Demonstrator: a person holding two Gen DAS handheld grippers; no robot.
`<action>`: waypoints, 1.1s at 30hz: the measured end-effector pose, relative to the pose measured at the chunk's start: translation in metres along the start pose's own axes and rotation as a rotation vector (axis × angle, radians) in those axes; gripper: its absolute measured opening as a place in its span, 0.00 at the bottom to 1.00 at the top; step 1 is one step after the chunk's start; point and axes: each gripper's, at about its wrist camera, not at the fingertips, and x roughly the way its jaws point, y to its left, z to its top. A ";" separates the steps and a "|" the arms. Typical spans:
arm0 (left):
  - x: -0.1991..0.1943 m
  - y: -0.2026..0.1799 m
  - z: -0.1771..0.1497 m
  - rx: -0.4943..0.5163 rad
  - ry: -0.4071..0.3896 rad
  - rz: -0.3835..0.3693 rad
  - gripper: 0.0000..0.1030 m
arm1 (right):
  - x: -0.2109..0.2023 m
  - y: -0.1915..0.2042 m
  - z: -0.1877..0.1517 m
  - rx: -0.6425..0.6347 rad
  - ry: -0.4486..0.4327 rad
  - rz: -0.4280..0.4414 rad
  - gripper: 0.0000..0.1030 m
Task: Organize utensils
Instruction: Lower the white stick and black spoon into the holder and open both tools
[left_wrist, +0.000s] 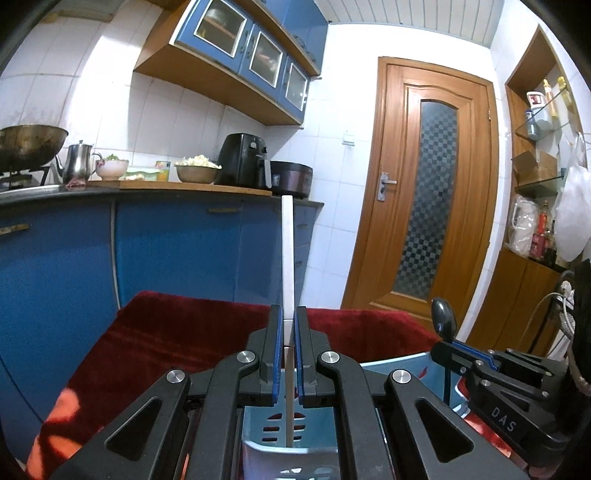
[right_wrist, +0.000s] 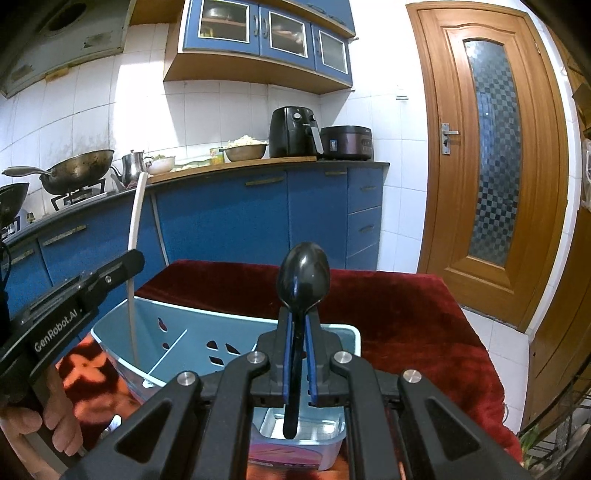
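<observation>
- Left gripper pinching flat white chopstick, upright, tip in pale-blue slotted plastic caddy.
- Right gripper pinching glossy black spoon, bowl up, w/ handle down in caddy.
- Red velvety cloth under caddy.

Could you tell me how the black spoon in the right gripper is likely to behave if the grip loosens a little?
The black spoon looks glossy, so it may well slide down between the right gripper's pads. It stands bowl up, probably top-heavy, so it could tilt. Its handle end already hangs inside the blue caddy, so a slip would likely land there.
</observation>
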 end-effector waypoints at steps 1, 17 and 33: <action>0.000 0.000 -0.001 0.002 0.001 0.000 0.06 | 0.000 0.000 0.000 -0.001 0.000 -0.001 0.08; -0.012 0.000 -0.006 -0.003 0.062 -0.022 0.16 | -0.017 0.007 -0.002 0.002 -0.011 0.019 0.24; -0.067 0.002 0.005 0.007 0.143 -0.020 0.16 | -0.080 0.011 -0.004 0.018 -0.020 0.024 0.24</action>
